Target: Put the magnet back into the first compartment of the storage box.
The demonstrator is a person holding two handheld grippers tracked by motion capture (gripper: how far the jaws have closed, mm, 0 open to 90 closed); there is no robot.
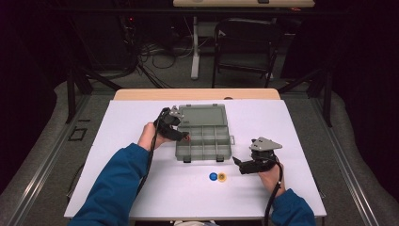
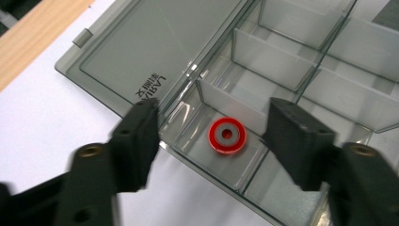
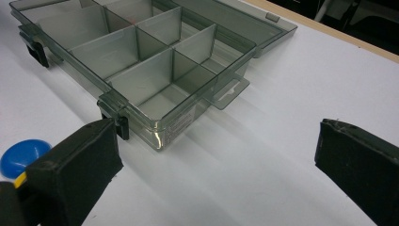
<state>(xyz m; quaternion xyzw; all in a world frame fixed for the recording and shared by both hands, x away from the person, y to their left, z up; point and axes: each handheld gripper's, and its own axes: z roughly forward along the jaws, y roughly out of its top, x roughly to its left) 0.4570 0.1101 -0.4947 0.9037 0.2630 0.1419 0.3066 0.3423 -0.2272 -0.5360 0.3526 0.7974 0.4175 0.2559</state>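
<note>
Lying flat, hole up, on the floor of a corner compartment of the clear box (image 2: 216,99): red ring (image 2: 227,136), sitting in the compartment beside the hinge of the open lid, at the box's left end as seen from the high view (image 1: 187,138). Touching nothing but the floor there, and standing apart from the dividers around it.

Hanging directly over the ring: left gripper (image 2: 214,113), jaws standing apart with one pad on each side of the ring and neither pressing on it, so gripping nothing. Pointing down and forward into that compartment from the box's left side (image 1: 183,135). Judging by this, having the ring sitting free, with the way out being straight up and back, clear of the compartment walls.

Farther out, lying on the white table (image 1: 141,188) just in front of the box (image 1: 202,157): blue disc (image 1: 213,176) and yellow disc (image 1: 222,177), touching or nearly so, side by side.

Waiting just beside them on the right: right gripper (image 1: 237,165), jaws spread wide and holding nothing (image 3: 216,141), pointing leftward along the box's near edge (image 3: 160,132). Seeing the blue disc (image 3: 23,155) low past its own left-hand pad in the right gripper view. Lying much nearer the right hand than the left, so probably calling for a short swing toward the yellow disc first, that being the closer of the pair.
</note>
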